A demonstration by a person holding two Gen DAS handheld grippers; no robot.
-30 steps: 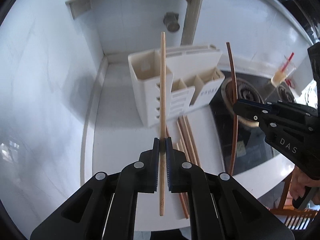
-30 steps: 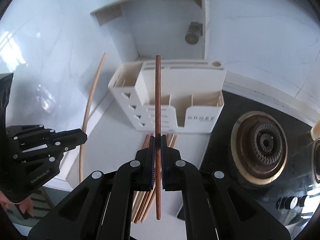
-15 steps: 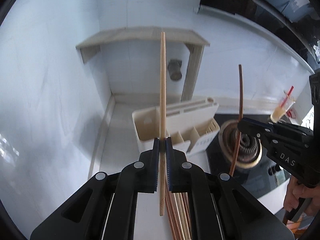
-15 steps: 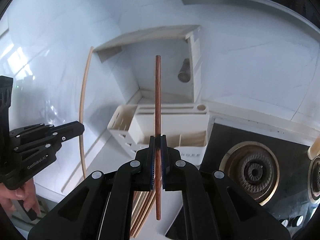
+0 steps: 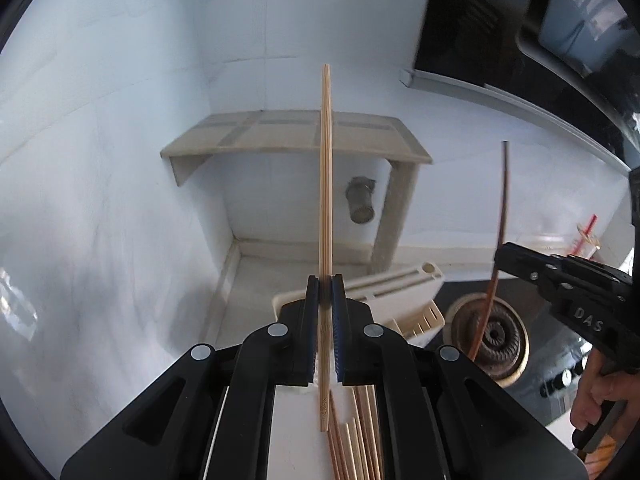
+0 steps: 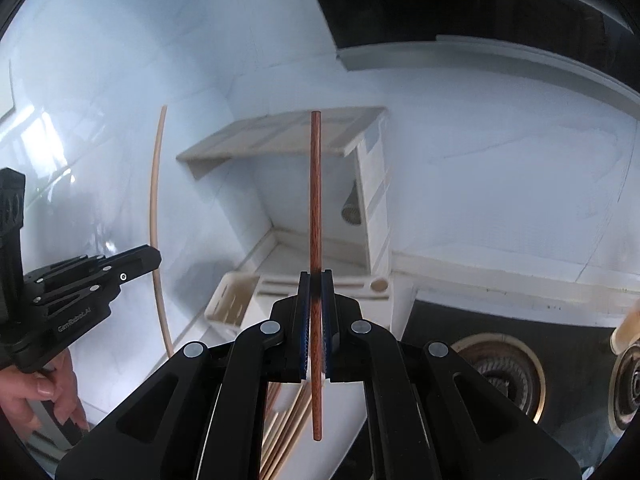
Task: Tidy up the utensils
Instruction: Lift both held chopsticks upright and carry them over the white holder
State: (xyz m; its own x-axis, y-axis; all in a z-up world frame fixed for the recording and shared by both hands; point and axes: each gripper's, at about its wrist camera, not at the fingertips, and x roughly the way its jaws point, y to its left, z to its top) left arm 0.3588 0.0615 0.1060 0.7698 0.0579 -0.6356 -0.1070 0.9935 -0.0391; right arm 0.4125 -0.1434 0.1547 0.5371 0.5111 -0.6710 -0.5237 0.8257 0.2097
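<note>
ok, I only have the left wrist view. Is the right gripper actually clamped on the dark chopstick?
Observer: Yes. Seen head-on from the right wrist, the right gripper has both pads closed against the dark chopstick, which sticks out above and below them.
Operator: Can you see the left gripper from outside?
Observer: Yes, the left gripper shows at the left edge, nipping the light chopstick below its middle.
Operator: Who's holding it?
Observer: A hand wraps its handle, low in the left corner.
Operator: Anything past the burner?
Observer: A second burner at the right edge, beside the first burner.
</note>
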